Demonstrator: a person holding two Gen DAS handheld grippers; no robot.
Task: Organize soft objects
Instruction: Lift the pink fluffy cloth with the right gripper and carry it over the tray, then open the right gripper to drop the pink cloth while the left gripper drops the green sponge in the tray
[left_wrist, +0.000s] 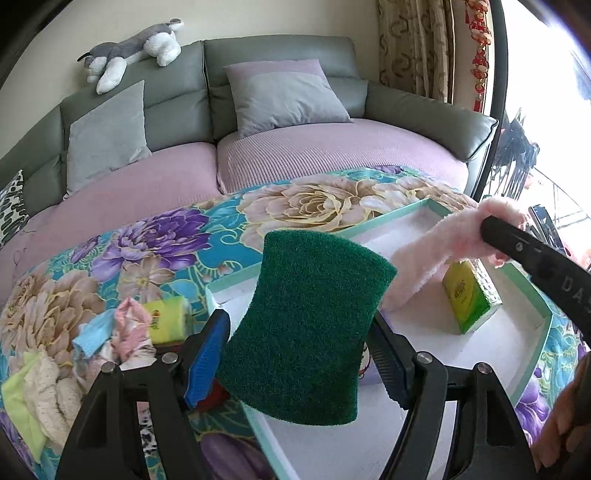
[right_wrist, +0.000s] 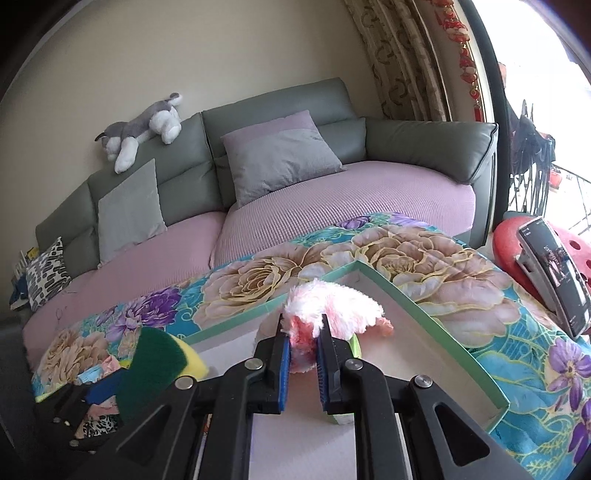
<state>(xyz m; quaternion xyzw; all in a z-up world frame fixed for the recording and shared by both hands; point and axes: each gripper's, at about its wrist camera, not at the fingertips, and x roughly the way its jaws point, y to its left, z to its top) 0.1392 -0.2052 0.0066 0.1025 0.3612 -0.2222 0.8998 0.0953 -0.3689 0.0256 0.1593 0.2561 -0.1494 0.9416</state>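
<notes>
Left wrist view: the left gripper (left_wrist: 299, 347) clamps a green sponge (left_wrist: 310, 325) between its blue pads, centre frame, above the near edge of a shallow tray (left_wrist: 532, 365) with a mint-green rim. At the right edge the right gripper (left_wrist: 491, 232) pinches a pink cloth (left_wrist: 436, 254), whose loose end droops to the tray floor beside a yellow-green pack (left_wrist: 471, 299) standing upright there. A second pack (left_wrist: 166, 317) and a heap of rags (left_wrist: 55, 373) lie on the floral cover (left_wrist: 159, 236) at lower left, outside the tray.

Right wrist view: the right gripper's (right_wrist: 304, 339) jaws are nearly shut on the cloth's (right_wrist: 332, 302) bunched end, over the tray (right_wrist: 436, 314); the sponge (right_wrist: 155, 365) shows at lower left.

Risks, as I judge them: the trailing cloth may drag against the upright pack and tip it. The sponge is squeezed and bowed; released above the rim, it could spring and land half outside. Both grippers converge on one tray, so they might collide.
</notes>
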